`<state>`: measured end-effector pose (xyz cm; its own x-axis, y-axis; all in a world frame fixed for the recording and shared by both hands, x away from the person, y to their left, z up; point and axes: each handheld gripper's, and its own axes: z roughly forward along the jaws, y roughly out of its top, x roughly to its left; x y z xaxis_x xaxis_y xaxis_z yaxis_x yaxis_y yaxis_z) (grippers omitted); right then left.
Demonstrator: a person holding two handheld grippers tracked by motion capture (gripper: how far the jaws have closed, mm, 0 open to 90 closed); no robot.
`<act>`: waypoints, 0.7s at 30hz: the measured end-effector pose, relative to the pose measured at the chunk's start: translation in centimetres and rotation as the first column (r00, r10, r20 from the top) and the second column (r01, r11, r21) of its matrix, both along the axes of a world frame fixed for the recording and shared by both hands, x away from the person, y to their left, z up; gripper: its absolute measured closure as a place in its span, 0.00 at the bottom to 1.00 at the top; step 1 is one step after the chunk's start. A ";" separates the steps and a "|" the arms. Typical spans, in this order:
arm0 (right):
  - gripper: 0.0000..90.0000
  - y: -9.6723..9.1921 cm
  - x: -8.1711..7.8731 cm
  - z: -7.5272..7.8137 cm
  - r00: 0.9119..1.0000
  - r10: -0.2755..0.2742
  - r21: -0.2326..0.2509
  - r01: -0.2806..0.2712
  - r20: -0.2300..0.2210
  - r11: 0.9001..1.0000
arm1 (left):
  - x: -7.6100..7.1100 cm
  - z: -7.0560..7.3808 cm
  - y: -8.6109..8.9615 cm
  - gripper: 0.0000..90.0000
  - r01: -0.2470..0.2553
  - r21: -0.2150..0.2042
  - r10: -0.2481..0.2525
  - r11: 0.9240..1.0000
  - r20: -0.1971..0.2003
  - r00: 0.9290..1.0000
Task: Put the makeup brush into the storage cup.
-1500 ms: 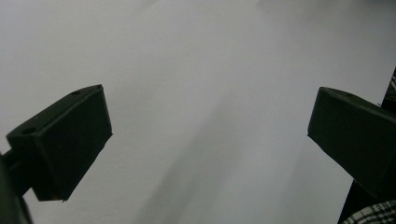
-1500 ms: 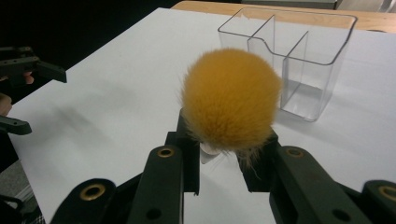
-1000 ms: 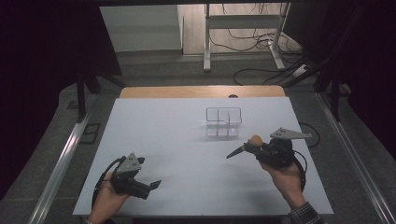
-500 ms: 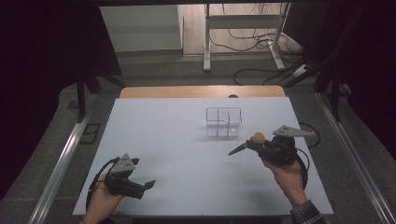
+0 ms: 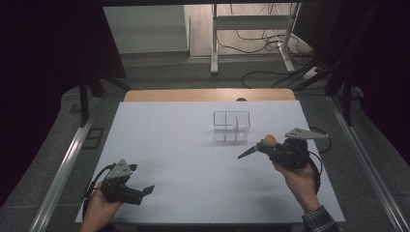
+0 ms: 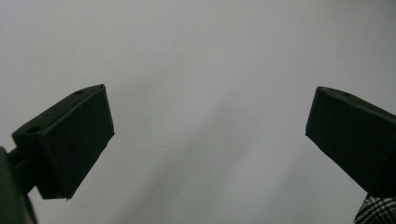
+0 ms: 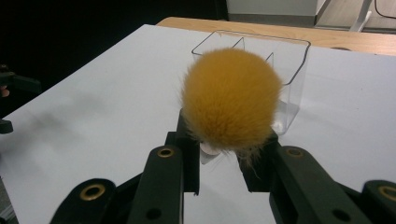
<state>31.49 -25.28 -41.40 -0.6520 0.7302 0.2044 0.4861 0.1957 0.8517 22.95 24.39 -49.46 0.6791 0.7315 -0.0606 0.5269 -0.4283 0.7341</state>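
Note:
A fluffy orange ball (image 7: pixel 231 105) sits between the jaws of my right gripper (image 7: pixel 224 149), which is shut on it. In the high view the ball (image 5: pixel 269 140) and right gripper (image 5: pixel 261 147) hang over the right side of the white table (image 5: pixel 183 145), just in front of and to the right of a clear divided box (image 5: pixel 232 126). The same box (image 7: pixel 285 65) stands right behind the ball in the right gripper view. My left gripper (image 5: pixel 144 192) rests low near the table's front left corner. Its jaws (image 6: pixel 210 126) stand wide open over bare tabletop.
A wooden strip (image 5: pixel 208 94) runs along the table's far edge. Metal rails (image 5: pixel 63 164) flank both sides, and cables (image 5: pixel 270 72) lie on the floor beyond. A plaid sleeve (image 6: pixel 378 212) shows at the corner of the left gripper view.
My left gripper has drifted left and back toward the table's front edge. The right gripper with the ball has barely shifted.

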 end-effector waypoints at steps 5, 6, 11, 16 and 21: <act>0.80 -0.1 0.2 0.1 1.000 -0.001 -0.001 0.001 0.002 1.000 | -0.1 -0.1 0.6 0.02 -0.012 -0.005 0.012 1.000 -0.001 1.000; 0.80 -0.1 0.2 0.1 1.000 -0.001 -0.001 0.001 0.002 1.000 | -0.1 -0.1 0.6 0.02 -0.012 -0.005 0.012 1.000 -0.001 1.000; 0.81 -0.4 0.5 0.4 1.000 -0.006 0.001 0.006 0.006 1.000 | -0.1 -0.3 1.1 0.02 -0.025 -0.005 0.025 1.000 -0.006 1.000; 0.80 -0.5 0.8 0.6 1.000 -0.012 0.004 0.012 0.005 1.000 | -0.2 -0.4 1.5 0.02 -0.034 -0.006 0.034 0.999 -0.011 0.999; 0.80 -0.5 1.2 0.7 1.000 -0.015 0.005 0.015 0.005 1.000 | -0.2 -0.6 1.9 0.02 -0.048 -0.012 0.048 0.999 -0.013 0.999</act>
